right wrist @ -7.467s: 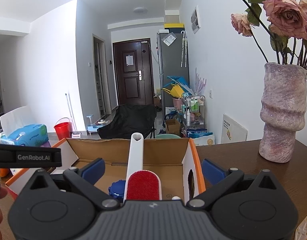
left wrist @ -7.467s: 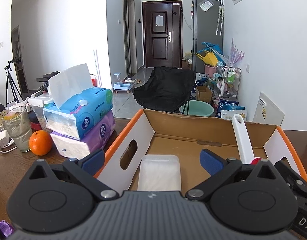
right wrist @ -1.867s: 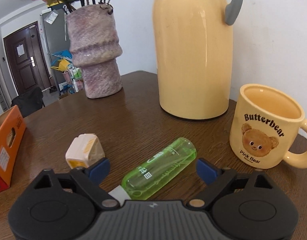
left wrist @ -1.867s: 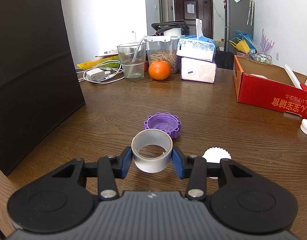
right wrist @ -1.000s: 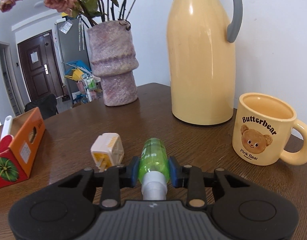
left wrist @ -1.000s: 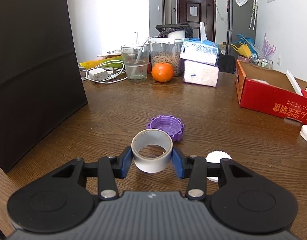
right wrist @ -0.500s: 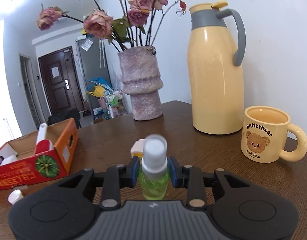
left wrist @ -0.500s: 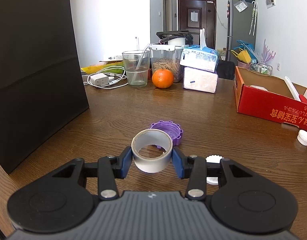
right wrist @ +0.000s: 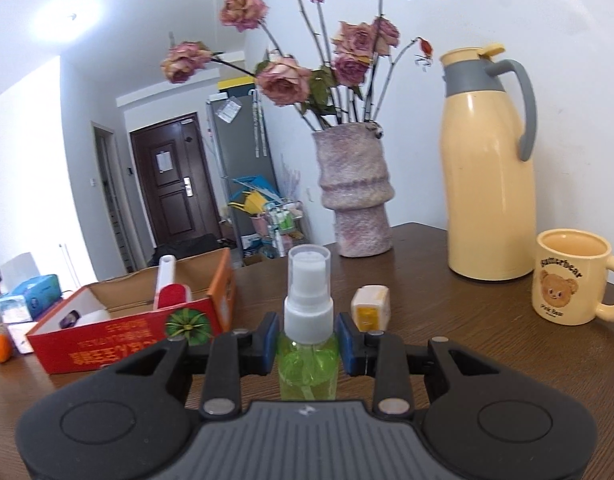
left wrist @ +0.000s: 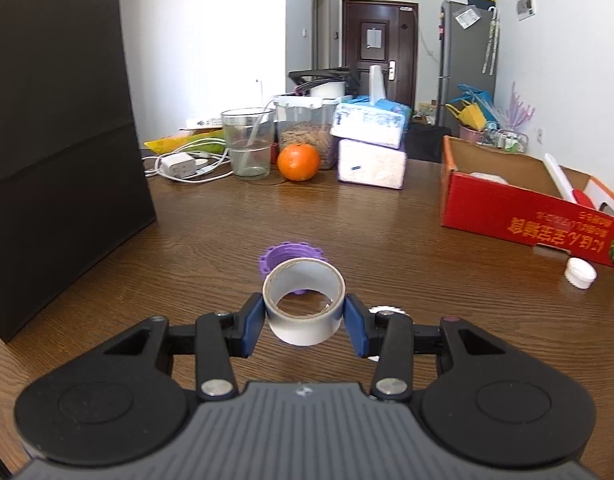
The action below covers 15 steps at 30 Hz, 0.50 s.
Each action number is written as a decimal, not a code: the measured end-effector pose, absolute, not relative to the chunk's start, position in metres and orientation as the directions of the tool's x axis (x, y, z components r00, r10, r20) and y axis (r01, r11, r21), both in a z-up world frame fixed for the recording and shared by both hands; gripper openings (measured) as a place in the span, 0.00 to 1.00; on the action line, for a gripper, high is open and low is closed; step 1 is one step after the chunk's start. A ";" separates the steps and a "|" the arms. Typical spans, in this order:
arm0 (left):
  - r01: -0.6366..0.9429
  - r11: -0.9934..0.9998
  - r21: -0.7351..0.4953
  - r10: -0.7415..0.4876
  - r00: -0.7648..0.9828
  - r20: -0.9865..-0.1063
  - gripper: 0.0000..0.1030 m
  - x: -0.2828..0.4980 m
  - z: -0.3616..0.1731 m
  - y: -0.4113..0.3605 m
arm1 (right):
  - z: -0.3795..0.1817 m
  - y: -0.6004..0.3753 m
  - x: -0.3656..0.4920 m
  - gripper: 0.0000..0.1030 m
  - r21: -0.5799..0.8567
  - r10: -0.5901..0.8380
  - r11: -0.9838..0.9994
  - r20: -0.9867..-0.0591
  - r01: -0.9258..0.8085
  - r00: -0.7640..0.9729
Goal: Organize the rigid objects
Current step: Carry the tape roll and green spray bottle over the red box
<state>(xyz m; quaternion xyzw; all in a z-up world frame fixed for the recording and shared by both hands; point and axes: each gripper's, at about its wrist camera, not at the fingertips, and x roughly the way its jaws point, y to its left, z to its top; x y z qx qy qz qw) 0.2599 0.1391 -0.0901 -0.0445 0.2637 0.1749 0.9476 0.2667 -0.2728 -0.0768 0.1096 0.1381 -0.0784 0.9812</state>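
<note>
Tape roll (left wrist: 304,307): clamped in my left gripper (left wrist: 304,322), above the table (left wrist: 387,232), purple lid (left wrist: 285,256) just behind. Spray bottle (right wrist: 308,328): upright, clamped in my right gripper (right wrist: 307,344); red box (right wrist: 123,336) to its left, mug (right wrist: 571,280) right.

Right gripper (right wrist: 306,345) closed on green spray bottle (right wrist: 307,336), previously lying on surface; bottle now upright, lifted, swung toward red box (right wrist: 139,320). Left gripper (left wrist: 304,322) left box, clamped tape roll (left wrist: 304,305), raised it over purple lid (left wrist: 285,255).
</note>
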 end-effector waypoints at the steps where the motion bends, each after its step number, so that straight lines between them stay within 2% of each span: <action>1: -0.348 0.938 0.009 0.303 0.802 -0.515 0.42 0.260 -0.090 0.136 | -0.076 -0.268 0.266 0.29 0.194 -0.107 0.967 -0.286 0.167 0.952; 15: -0.211 0.978 -0.006 0.183 0.863 -0.471 0.42 0.267 -0.062 0.072 | -0.064 -0.202 0.259 0.29 0.182 0.079 0.983 -0.257 -0.032 0.963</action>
